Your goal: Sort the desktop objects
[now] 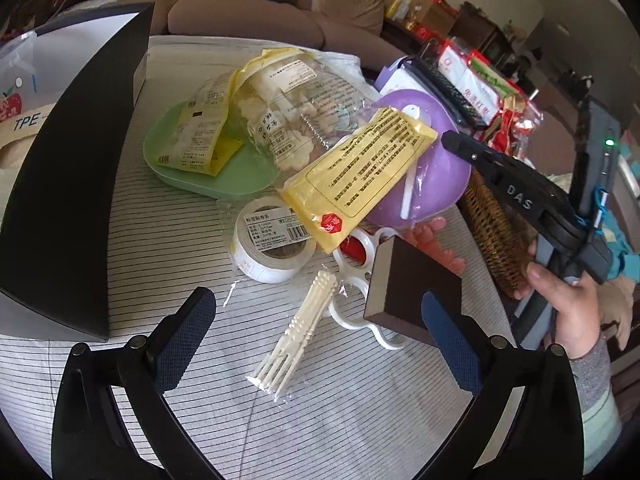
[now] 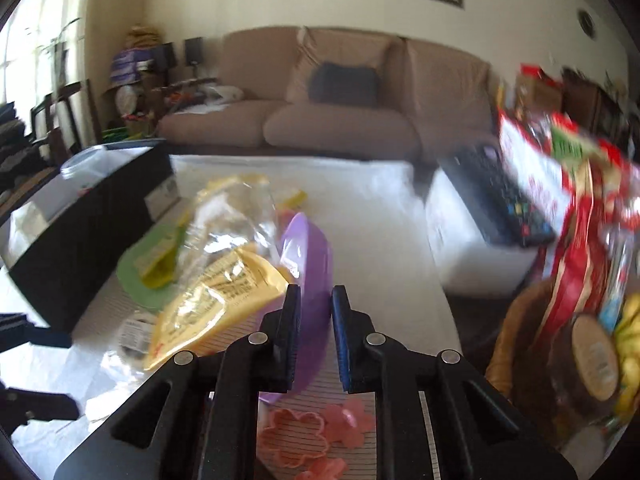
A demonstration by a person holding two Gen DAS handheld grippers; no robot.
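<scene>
A purple bowl [image 1: 436, 184] lies among packets on the striped tablecloth. My right gripper [image 2: 316, 292] is shut on its rim, and the purple bowl [image 2: 308, 240] stands tilted on edge between the pads. In the left wrist view the right gripper [image 1: 450, 140] reaches in from the right, held by a hand. A yellow packet [image 1: 360, 176] leans on the bowl. My left gripper [image 1: 316, 336] hangs open and empty over a bundle of white forks [image 1: 296, 340], with a brown block [image 1: 412, 292] by its right finger.
A green plate [image 1: 240, 176] carries clear snack bags [image 1: 304, 108]. Near the forks are a label roll [image 1: 272, 248] and a white ring holder [image 1: 352, 280]. Pink cutters [image 2: 304, 432] lie under the bowl. A black box [image 1: 68, 184] stands left, a wicker basket [image 1: 492, 232] right.
</scene>
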